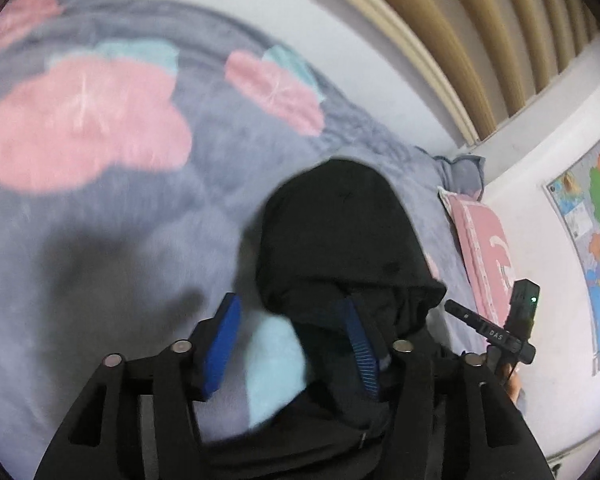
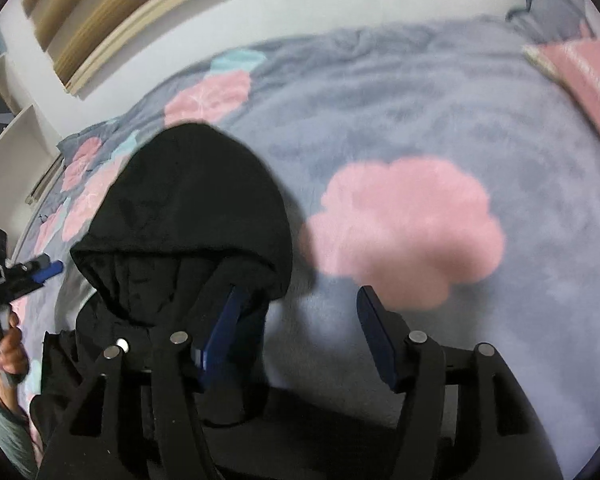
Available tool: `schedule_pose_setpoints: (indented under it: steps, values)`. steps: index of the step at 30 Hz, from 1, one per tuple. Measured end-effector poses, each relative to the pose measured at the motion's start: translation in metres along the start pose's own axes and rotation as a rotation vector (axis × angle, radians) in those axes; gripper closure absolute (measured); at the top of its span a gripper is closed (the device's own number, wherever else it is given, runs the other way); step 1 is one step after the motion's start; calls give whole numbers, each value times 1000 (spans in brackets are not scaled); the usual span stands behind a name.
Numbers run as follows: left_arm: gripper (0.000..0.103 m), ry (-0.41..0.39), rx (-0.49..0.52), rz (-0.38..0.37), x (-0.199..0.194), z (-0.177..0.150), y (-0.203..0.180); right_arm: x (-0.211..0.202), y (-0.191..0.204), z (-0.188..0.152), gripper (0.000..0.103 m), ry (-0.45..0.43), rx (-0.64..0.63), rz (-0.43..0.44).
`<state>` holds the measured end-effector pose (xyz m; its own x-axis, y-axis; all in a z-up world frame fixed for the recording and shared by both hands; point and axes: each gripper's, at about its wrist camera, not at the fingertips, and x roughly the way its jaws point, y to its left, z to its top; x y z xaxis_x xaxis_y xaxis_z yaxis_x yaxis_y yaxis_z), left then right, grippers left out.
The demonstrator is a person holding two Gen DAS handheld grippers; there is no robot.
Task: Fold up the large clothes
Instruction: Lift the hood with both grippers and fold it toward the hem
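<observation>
We see a black hooded jacket (image 1: 340,232) lying on a bed covered by a grey blanket (image 1: 148,208) with pink flower shapes. Its hood lies flat toward the far side of the bed, opening facing us, and the body of the garment runs down under both tools.

Our left claw (image 1: 290,344) stands wide. Its right pad lies against the dark cloth at the collar, its left pad is over bare blanket, and nothing is pinched between them. A pale blue patch of the blanket shows in the gap.

Our right claw (image 2: 300,336) is also spread wide. Its left pad sits at the edge of the jacket below the hood, its right pad hangs over the blanket, and only blanket shows between them. It grips nothing.

From the right wrist view we see the person's left hand (image 2: 8,344) around the handle of the other tool. A pink pillow (image 1: 484,248) lies at one end of the bed, beside a wall with a coloured map (image 1: 596,240).
</observation>
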<state>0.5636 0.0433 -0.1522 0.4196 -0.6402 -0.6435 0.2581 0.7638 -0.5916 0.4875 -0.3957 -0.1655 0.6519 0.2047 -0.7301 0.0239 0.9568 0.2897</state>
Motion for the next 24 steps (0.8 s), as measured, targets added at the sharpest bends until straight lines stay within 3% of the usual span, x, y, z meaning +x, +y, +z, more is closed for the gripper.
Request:
schedule_pose_setpoints:
  steps: [7, 10, 13, 16, 18, 20, 22, 24]
  values:
    - [39, -75, 14, 25, 19, 37, -13, 0, 28, 37, 37, -51, -88, -1]
    - [39, -107, -26, -18, 35, 51, -5, 10, 36, 50, 36, -77, -131, -9]
    - [39, -90, -54, -26, 57, 56, 5, 25, 43, 57, 34, -87, -158, 28]
    - [39, -66, -78, -9, 80, 57, 16, 52, 44, 60, 34, -32, -147, 72]
    - [39, -53, -104, -53, 92, 56, 23, 71, 44, 60, 34, 21, -138, 92]
    - [39, -8, -105, -116, 104, 55, 23, 89, 42, 59, 28, 62, -126, 106]
    - [39, 68, -72, -138, 118, 53, 17, 105, 39, 57, 13, 104, -104, 156]
    - [39, 75, -2, -61, 125, 49, 6, 123, 36, 51, 13, 170, -86, 222]
